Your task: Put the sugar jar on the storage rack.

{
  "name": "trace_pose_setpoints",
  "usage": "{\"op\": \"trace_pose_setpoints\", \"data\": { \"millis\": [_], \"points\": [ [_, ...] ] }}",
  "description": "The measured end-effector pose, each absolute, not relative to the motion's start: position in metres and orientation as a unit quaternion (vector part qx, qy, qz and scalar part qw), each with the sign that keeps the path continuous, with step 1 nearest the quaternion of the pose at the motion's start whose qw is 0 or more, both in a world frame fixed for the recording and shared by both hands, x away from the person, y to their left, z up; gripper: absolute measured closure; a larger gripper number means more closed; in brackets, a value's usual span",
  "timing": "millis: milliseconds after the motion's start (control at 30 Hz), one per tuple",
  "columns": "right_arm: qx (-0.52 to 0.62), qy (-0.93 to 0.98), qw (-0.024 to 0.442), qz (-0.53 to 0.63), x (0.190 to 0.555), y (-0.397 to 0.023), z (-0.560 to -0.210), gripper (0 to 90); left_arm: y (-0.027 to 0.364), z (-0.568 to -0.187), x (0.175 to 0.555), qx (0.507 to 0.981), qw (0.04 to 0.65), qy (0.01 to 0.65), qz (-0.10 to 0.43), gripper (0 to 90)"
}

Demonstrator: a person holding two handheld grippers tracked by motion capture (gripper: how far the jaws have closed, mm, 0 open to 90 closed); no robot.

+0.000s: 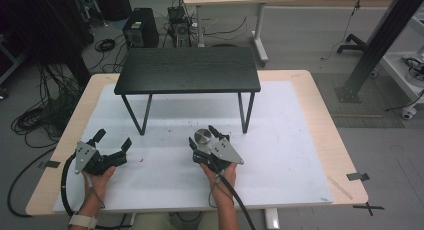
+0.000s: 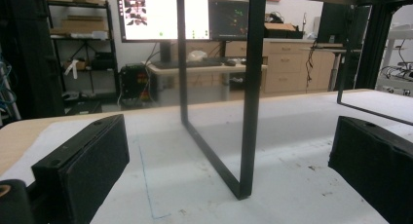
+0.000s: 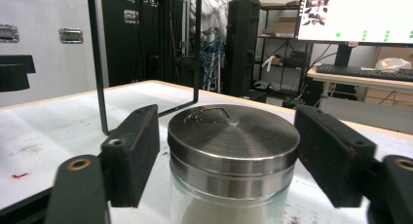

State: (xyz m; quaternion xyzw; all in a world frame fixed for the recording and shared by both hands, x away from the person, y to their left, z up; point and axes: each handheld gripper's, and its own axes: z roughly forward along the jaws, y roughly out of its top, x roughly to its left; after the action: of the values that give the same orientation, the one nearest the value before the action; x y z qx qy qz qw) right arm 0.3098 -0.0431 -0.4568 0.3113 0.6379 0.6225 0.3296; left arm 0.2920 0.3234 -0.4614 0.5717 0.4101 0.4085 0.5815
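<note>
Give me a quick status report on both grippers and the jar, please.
Left gripper open, empty, resting on the table. Right gripper around the steel-lidded jar, pads not yet touching. Black stand just beyond; nothing blocking.

I can read no text, label, brand or number anywhere: the monitor [image 2: 163, 14] behind my table shows only pictures and small dots too blurred to make out, and the jar [image 3: 233, 160] with its plain metal lid bears no lettering I can see
</note>
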Motion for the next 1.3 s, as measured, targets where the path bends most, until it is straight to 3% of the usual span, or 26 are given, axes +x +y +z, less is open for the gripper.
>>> {"op": "trace_pose_setpoints", "data": {
  "millis": [367, 1300],
  "points": [
    [0.307, 0.636, 0.329, 0.627, 0.31, -0.0441, -0.4592, 42.4, 0.3234, -0.4614, 0.292, 0.572, 0.582, 0.41, 0.408, 1.1],
    [0.307, 0.639, 0.323, 0.626, 0.3105, -0.0453, -0.4586, 42.8, 0.3233, -0.4615, 0.292, 0.572, 0.582, 0.41, 0.408, 1.2]
  ]
}}
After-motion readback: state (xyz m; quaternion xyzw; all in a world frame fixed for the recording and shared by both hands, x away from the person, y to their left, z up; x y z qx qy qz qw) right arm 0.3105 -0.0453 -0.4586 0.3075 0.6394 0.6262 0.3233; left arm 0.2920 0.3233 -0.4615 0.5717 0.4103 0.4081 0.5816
